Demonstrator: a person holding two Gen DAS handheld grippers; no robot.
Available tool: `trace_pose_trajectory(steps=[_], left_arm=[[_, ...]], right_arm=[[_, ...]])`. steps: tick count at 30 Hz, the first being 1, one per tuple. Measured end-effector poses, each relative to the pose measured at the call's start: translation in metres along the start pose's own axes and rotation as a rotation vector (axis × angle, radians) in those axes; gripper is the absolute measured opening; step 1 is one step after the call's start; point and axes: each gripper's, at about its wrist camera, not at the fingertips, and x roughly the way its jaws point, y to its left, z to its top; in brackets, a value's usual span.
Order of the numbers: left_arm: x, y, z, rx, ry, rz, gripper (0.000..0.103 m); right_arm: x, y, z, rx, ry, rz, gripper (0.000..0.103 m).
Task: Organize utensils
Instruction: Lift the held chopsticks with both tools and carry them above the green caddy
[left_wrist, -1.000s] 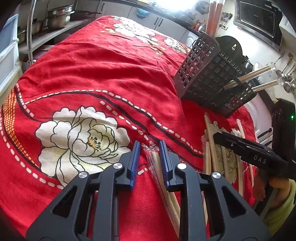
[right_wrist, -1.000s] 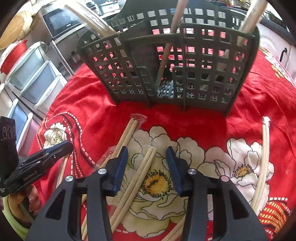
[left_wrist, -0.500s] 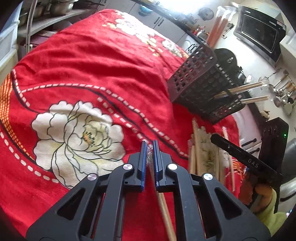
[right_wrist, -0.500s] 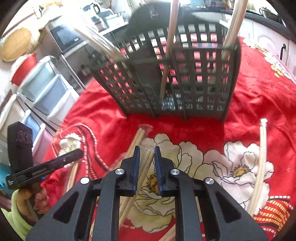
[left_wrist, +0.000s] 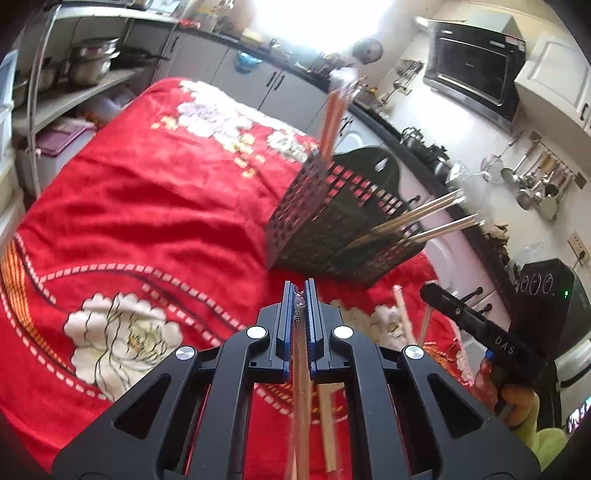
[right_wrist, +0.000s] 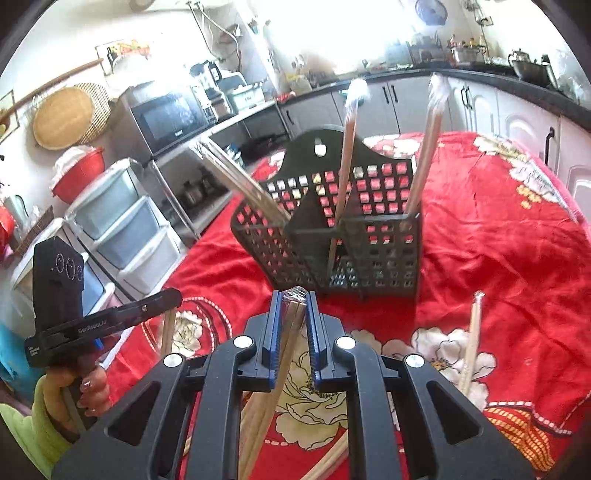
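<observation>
Above the red flowered cloth (left_wrist: 155, 206) on the bench, the left gripper (left_wrist: 300, 295) has its jaws clamped on a wrapped chopstick pair (left_wrist: 301, 373), the black slotted basket (right_wrist: 373, 236) stands beyond, and the right gripper (right_wrist: 292, 306), jaws just closing, pinches another wrapped pair (right_wrist: 286, 332).

Red floral cloth (left_wrist: 155, 206), black basket (right_wrist: 369, 236)
</observation>
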Motion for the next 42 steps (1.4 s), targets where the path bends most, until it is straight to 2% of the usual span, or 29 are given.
trace_pose_trajectory(steps=[14, 25, 42], left_arm=[[-0.022, -0.065, 0.043, 0.146, -0.141, -0.066, 0.003], [-0.022, -0.083, 0.058, 0.159, -0.2, -0.098, 0.003], [-0.025, -0.113, 0.087, 0.231, -0.282, -0.088, 0.003]], right_arm=[[-0.054, 0.0, 0.015, -0.022, -0.152, -0.012, 0.01], [-0.073, 0.003, 0.028, -0.039, -0.228, -0.028, 0.01], [-0.099, 0.008, 0.059, -0.069, -0.356, -0.059, 0.01]])
